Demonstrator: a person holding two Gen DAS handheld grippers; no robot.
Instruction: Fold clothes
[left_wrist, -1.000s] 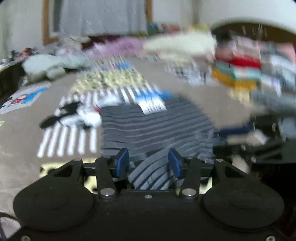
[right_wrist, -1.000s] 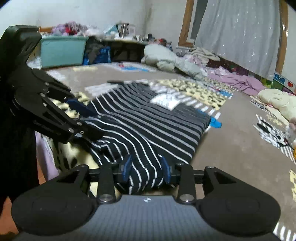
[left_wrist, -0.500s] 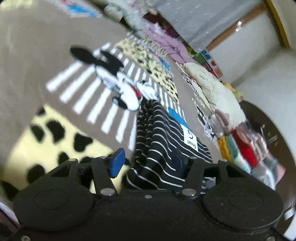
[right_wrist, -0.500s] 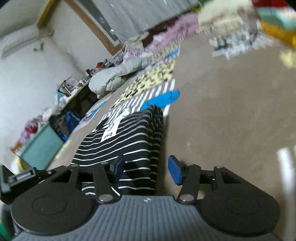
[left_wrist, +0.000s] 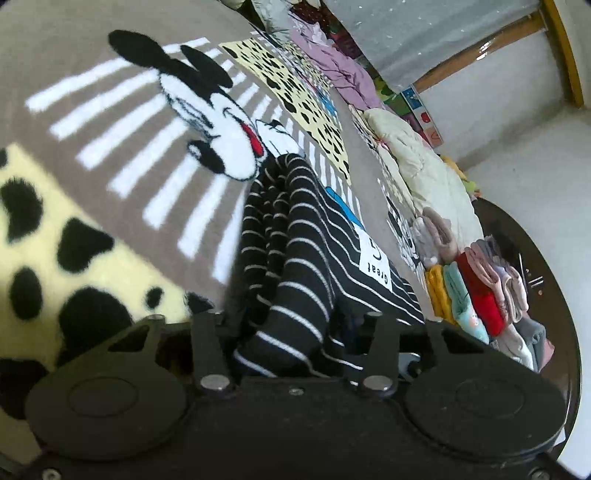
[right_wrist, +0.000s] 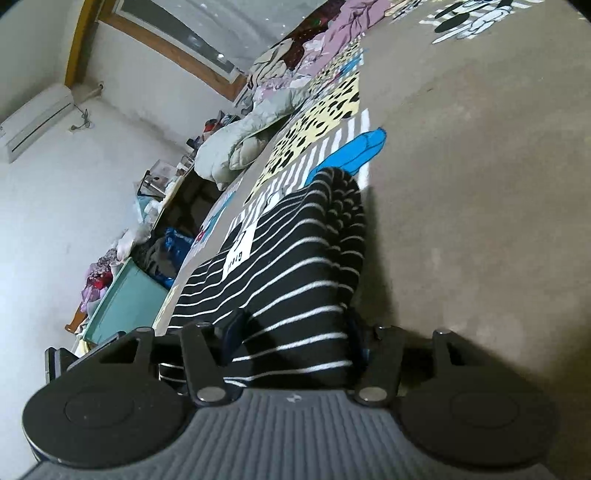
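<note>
The left claw (left_wrist: 291, 325) and the right claw (right_wrist: 291, 332) each clench one edge of the folded black striped shirt (left_wrist: 314, 236), which lies on the patterned blanket (left_wrist: 122, 122). Bare brown blanket lies open beside its right edge; a stack of folded clothes (left_wrist: 480, 295) sits near its far side.

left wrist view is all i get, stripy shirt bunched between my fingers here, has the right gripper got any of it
observer: Yes. The right gripper has a thick fold of the striped shirt filling the gap between its fingers.
operator: anything beside the blanket on that side
observer: A teal bin stands past the blanket's edge, to the left in the right wrist view.
operator: and higher up
observer: A white air conditioner is mounted on the wall, at that view's upper left.
</note>
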